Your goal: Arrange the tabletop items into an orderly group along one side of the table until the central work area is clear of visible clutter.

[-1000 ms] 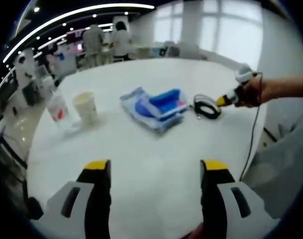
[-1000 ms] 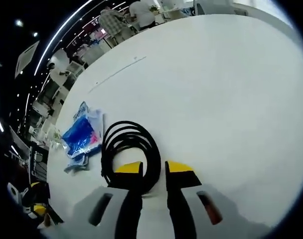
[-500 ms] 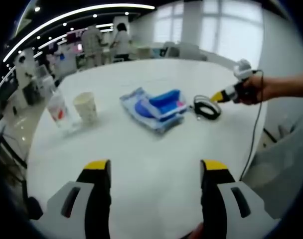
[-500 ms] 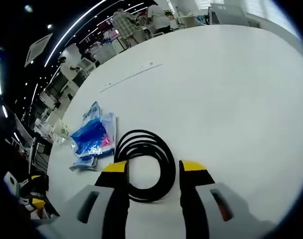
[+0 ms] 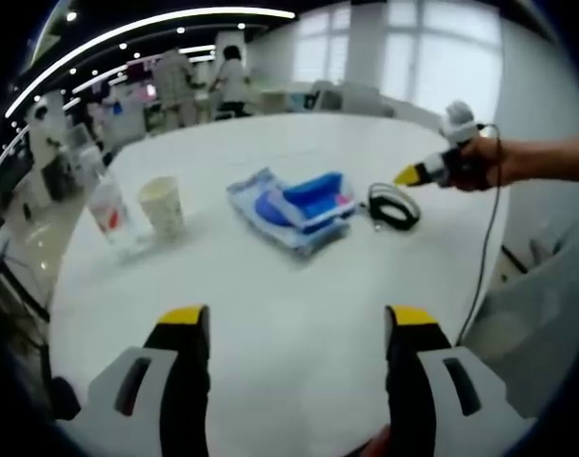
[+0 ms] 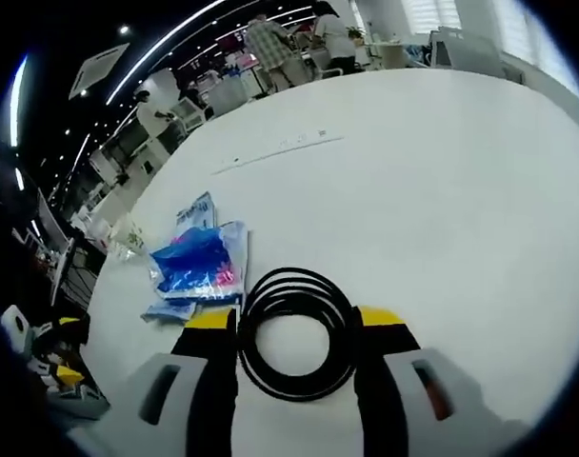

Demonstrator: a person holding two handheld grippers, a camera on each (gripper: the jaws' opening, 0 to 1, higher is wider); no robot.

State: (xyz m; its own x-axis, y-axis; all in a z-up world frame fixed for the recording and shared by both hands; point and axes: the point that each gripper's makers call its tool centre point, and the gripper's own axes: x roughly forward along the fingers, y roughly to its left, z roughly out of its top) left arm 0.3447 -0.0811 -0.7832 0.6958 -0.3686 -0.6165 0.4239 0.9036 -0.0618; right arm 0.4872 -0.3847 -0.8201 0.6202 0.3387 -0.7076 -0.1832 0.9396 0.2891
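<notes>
A: How is the black cable (image 6: 296, 331) seen?

B: It is seen wound into a flat round coil of several loops, lying on the white table (image 6: 442, 181). In the right gripper view it is framed between the two yellow-tipped jaws of the right gripper (image 6: 296, 322), which are spread wide on either side of the coil; nothing is gripped, and whether the jaws touch the cable cannot be told.

A: And what is found just beside it?

B: A clear plastic bag (image 6: 202, 265) with blue and pink contents is laid close to the coil, crumpled and flat on the table. In the left gripper view the same bag (image 5: 294, 207) is placed near the middle of the table, with the cable (image 5: 392, 205) close beside it and the right gripper (image 5: 410, 172) held above the coil by a hand (image 5: 470, 164).

A: What else is set on the table?

B: A pale paper cup (image 5: 162, 204) is stood upright, well apart from the bag, and a clear plastic cup (image 5: 111, 213) with a red mark is stood beside it, near the table's edge.

A: How is the left gripper (image 5: 293, 316) held?

B: Its jaws are held wide apart over bare table, and nothing is held between them.
</notes>
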